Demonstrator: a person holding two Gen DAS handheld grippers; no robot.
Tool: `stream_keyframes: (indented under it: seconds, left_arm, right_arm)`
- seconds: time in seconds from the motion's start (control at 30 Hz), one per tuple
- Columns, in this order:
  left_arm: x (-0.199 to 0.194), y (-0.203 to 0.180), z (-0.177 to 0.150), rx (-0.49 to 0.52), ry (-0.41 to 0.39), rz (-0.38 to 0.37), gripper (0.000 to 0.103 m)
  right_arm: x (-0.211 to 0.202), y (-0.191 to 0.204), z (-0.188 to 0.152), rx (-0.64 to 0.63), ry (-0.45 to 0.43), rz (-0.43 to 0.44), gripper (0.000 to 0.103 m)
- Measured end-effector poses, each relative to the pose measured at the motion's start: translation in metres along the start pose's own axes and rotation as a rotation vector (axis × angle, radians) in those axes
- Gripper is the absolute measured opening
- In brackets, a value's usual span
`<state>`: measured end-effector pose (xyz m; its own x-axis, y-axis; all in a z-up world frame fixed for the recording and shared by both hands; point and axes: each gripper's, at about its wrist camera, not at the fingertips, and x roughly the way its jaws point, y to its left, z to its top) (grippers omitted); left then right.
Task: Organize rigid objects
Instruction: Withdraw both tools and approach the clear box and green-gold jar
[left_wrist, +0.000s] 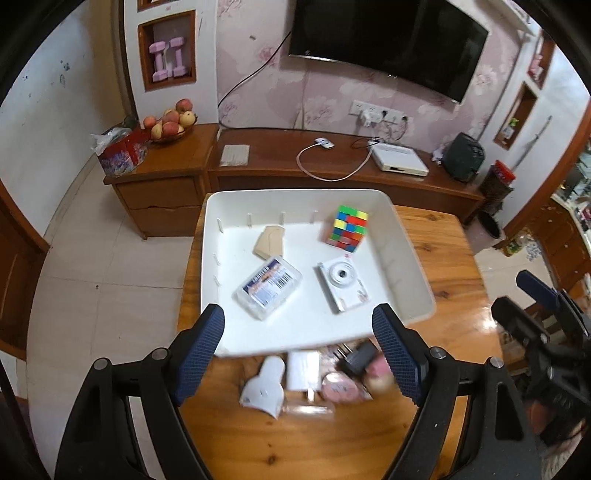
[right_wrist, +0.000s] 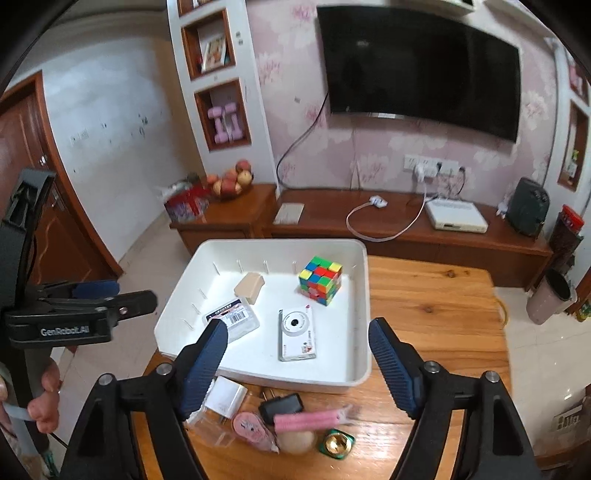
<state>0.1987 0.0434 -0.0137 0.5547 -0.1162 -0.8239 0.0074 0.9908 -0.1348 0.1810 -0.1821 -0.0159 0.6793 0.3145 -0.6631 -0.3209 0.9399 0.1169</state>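
A white tray (left_wrist: 410, 258) (right_wrist: 360, 288) sits on the wooden table. In it lie a colourful puzzle cube (left_wrist: 349, 227) (right_wrist: 320, 279), a white camera (left_wrist: 343, 282) (right_wrist: 297, 334), a clear labelled box (left_wrist: 269, 286) (right_wrist: 236, 319) and a beige block (left_wrist: 269, 242) (right_wrist: 250, 285). Loose items lie in front of the tray: a white charger (right_wrist: 225, 398), a black adapter (right_wrist: 281, 406), a pink tube (right_wrist: 306, 421), a beige ball (right_wrist: 295, 441) and a green-gold piece (right_wrist: 337, 445). My left gripper (left_wrist: 298, 314) and right gripper (right_wrist: 297, 326) hang open above the tray's near edge, holding nothing.
The wooden table (right_wrist: 436, 295) has bare board right of the tray. Behind it runs a low wooden cabinet (right_wrist: 406, 236) with a fruit bowl (right_wrist: 231, 182), a cable and a white box. A bin (right_wrist: 550, 295) stands on the floor at right. A hand (right_wrist: 44, 402) grips the left tool.
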Motion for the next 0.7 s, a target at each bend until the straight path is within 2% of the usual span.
stream_keyframes:
  seconds: [0.23, 0.37, 0.53, 0.7]
  left_arm:
    - [-0.034, -0.023, -0.037, 0.078, -0.081, 0.019, 0.085]
    - [-0.037, -0.032, -0.058, 0.103, -0.116, 0.003, 0.099]
    - [-0.017, -0.042, -0.090, 0.155, -0.142, 0.046, 0.099]
    - [0.023, -0.032, -0.121, 0.124, -0.110, 0.028, 0.099]
  right_arm:
    - [-0.051, -0.016, -0.026, 0.011, -0.077, -0.034, 0.080]
    - [-0.062, -0.026, -0.048, 0.037, -0.107, -0.073, 0.080]
    - [-0.051, -0.036, -0.084, 0.096, -0.100, -0.108, 0.081]
    - [-0.023, -0.046, -0.113, 0.165, -0.058, -0.107, 0.081]
